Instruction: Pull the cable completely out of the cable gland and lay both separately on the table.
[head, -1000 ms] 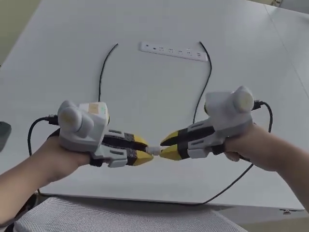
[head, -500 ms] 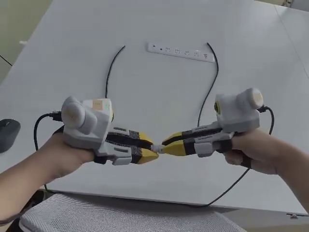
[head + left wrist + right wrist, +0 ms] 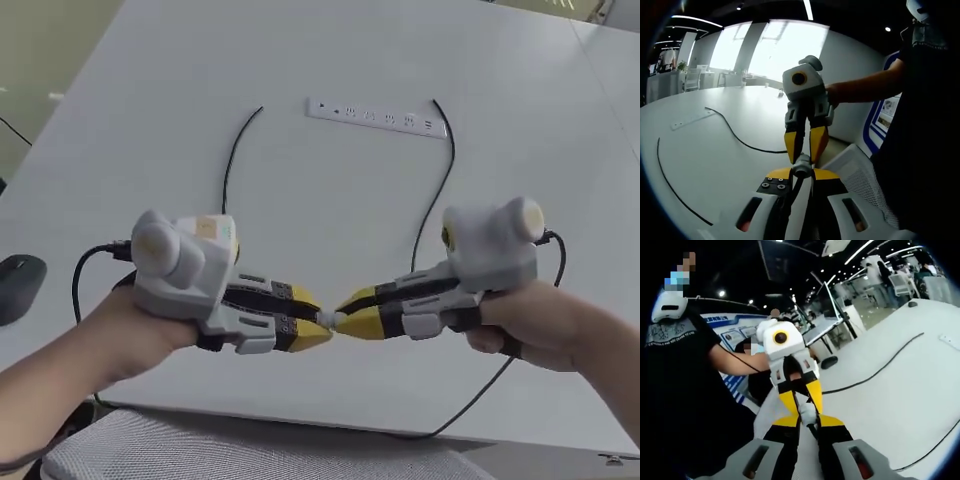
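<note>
Hardly anything has changed between the tools since a second ago: they stay tip to tip in the air, and the shift in the head view looks like the camera's own. Closest to the person, the grey-and-yellow left tool [image 3: 316, 322] and the matching grey-and-yellow right tool [image 3: 347, 310] each have their jaws pinched shut, from opposite ends, on the small pale grey cable gland [image 3: 801, 166]. Facing each other in one line probably lets the pull run straight along the gland's bore. The gland looks like a rounded, light plastic knob. The cable is too small to pick out, so I cannot tell which tool has it. Below and beyond the gland spreads the plain white worktop [image 3: 330, 210]. A thin black cord [image 3: 232, 160] trails farther off, and a long white power strip [image 3: 377, 117] lies well beyond the gland.
</note>
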A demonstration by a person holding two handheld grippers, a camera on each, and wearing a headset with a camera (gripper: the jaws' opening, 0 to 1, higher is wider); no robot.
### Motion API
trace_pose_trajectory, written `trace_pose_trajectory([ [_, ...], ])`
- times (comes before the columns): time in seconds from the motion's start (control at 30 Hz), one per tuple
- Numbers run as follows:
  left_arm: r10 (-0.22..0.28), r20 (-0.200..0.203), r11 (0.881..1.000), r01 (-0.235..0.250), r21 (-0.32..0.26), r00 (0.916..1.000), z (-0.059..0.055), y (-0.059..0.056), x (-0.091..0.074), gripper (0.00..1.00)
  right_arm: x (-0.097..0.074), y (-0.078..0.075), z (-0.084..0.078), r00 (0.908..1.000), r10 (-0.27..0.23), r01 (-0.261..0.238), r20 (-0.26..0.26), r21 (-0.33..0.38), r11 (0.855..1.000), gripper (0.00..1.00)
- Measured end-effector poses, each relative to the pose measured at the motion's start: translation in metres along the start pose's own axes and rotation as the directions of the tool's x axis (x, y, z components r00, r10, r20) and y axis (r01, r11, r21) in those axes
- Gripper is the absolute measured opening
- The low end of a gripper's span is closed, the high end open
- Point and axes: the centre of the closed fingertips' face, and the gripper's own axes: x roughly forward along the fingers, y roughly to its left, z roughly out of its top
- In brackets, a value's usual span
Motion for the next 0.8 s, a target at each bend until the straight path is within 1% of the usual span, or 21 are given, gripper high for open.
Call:
trace_pose_trajectory([
  [0.03, -0.006, -0.006, 1.0, 0.006, -0.006, 1.0, -0.001, -0.001, 0.0, 0.14, 0.0, 0.0, -0.002, 0.9998, -0.001, 0.001, -0.021, -0.021, 1.0, 0.08],
  [0.07, -0.005, -0.008, 1.0, 0.005, -0.007, 1.0, -0.002, -0.001, 0.001, 0.14, 0.001, -0.001, -0.002, 0.9992, -0.016, 0.013, -0.037, -0.078, 0.997, 0.08],
  [0.1, -0.01, -0.013, 1.0, 0.01, -0.014, 0.9999, -0.003, -0.001, 0.001, 0.14, 0.0, -0.002, -0.004, 0.9984, -0.019, 0.015, -0.053, -0.08, 0.997, 0.08],
  [0.17, -0.011, -0.015, 1.0, 0.011, -0.017, 0.9998, -0.005, 0.0, 0.001, 0.14, 0.001, -0.004, -0.006, 0.9954, -0.043, 0.032, -0.086, -0.119, 0.992, 0.07],
  [0.2, -0.012, -0.016, 1.0, 0.011, -0.02, 0.9998, -0.004, -0.001, 0.0, 0.14, 0.001, -0.003, -0.006, 0.9929, -0.056, 0.039, -0.105, -0.159, 0.987, 0.07],
  [0.27, -0.016, -0.016, 0.999, 0.015, -0.037, 0.9998, -0.005, 0.0, 0.0, 0.14, 0.0, -0.006, -0.008, 0.9887, -0.077, 0.049, -0.129, -0.205, 0.977, 0.07],
  [0.3, -0.017, -0.016, 0.999, 0.016, -0.046, 0.9997, -0.006, 0.001, 0.001, 0.14, 0.001, -0.006, -0.009, 0.9836, -0.099, 0.059, -0.151, -0.254, 0.965, 0.07],
  [0.33, -0.018, -0.018, 0.999, 0.017, -0.049, 0.9997, -0.006, 0.001, 0.001, 0.14, 0.001, -0.006, -0.009, 0.9794, -0.116, 0.065, -0.165, -0.287, 0.956, 0.07],
  [0.37, -0.016, -0.02, 0.998, 0.015, -0.053, 0.9997, -0.007, 0.002, 0.002, 0.14, 0.001, -0.01, -0.011, 0.9714, -0.149, 0.079, -0.185, -0.341, 0.937, 0.07],
  [0.4, -0.017, -0.022, 0.998, 0.015, -0.061, 0.9996, -0.007, 0.002, 0.002, 0.14, 0.001, -0.01, -0.012, 0.9649, -0.17, 0.084, -0.2, -0.38, 0.921, 0.07],
  [0.43, -0.017, -0.022, 0.998, 0.016, -0.065, 0.9996, -0.008, 0.003, 0.003, 0.14, 0.001, -0.01, -0.012, 0.9547, -0.205, 0.091, -0.216, -0.442, 0.892, 0.07],
  [0.47, -0.019, -0.02, 0.997, 0.018, -0.077, 0.9996, -0.007, 0.003, 0.003, 0.15, 0.001, -0.01, -0.013, 0.947, -0.229, 0.098, -0.225, -0.478, 0.873, 0.07],
  [0.5, -0.019, -0.018, 0.996, 0.018, -0.085, 0.9997, -0.007, 0.003, 0.003, 0.15, 0.002, -0.011, -0.012, 0.9374, -0.266, 0.117, -0.225, -0.516, 0.848, 0.07],
  [0.53, -0.018, -0.014, 0.996, 0.016, -0.09, 0.9997, -0.007, 0.004, 0.002, 0.15, 0.002, -0.012, -0.012, 0.9318, -0.287, 0.129, -0.222, -0.538, 0.833, 0.07],
  [0.6, -0.016, -0.009, 0.995, 0.015, -0.103, 0.9998, -0.006, 0.005, 0.001, 0.15, 0.003, -0.011, -0.011, 0.9208, -0.327, 0.142, -0.212, -0.598, 0.789, 0.07],
  [0.63, -0.018, -0.008, 0.994, 0.017, -0.109, 0.9998, -0.006, 0.004, 0.001, 0.15, 0.004, -0.011, -0.011, 0.9122, -0.353, 0.149, -0.207, -0.636, 0.757, 0.07],
  [0.67, -0.017, -0.009, 0.994, 0.016, -0.112, 0.9998, -0.006, 0.004, 0.001, 0.15, 0.004, -0.012, -0.012, 0.9045, -0.375, 0.16, -0.202, -0.655, 0.738, 0.07],
  [0.7, -0.017, -0.011, 0.992, 0.016, -0.125, 0.9998, -0.006, 0.005, 0.001, 0.15, 0.005, -0.012, -0.012, 0.8935, -0.404, 0.168, -0.197, -0.686, 0.708, 0.07],
  [0.73, -0.02, -0.013, 0.99, 0.018, -0.138, 0.9997, -0.007, 0.004, 0.001, 0.15, 0.006, -0.011, -0.013, 0.8872, -0.419, 0.17, -0.194, -0.707, 0.687, 0.07],
  [0.77, -0.018, -0.013, 0.991, 0.016, -0.136, 0.9998, -0.007, 0.004, 0.001, 0.15, 0.006, -0.012, -0.013, 0.8768, -0.445, 0.184, -0.183, -0.727, 0.661, 0.07],
  [0.8, -0.018, -0.013, 0.991, 0.016, -0.135, 0.9998, -0.008, 0.004, 0.001, 0.15, 0.006, -0.012, -0.014, 0.8713, -0.458, 0.189, -0.176, -0.742, 0.644, 0.07],
])
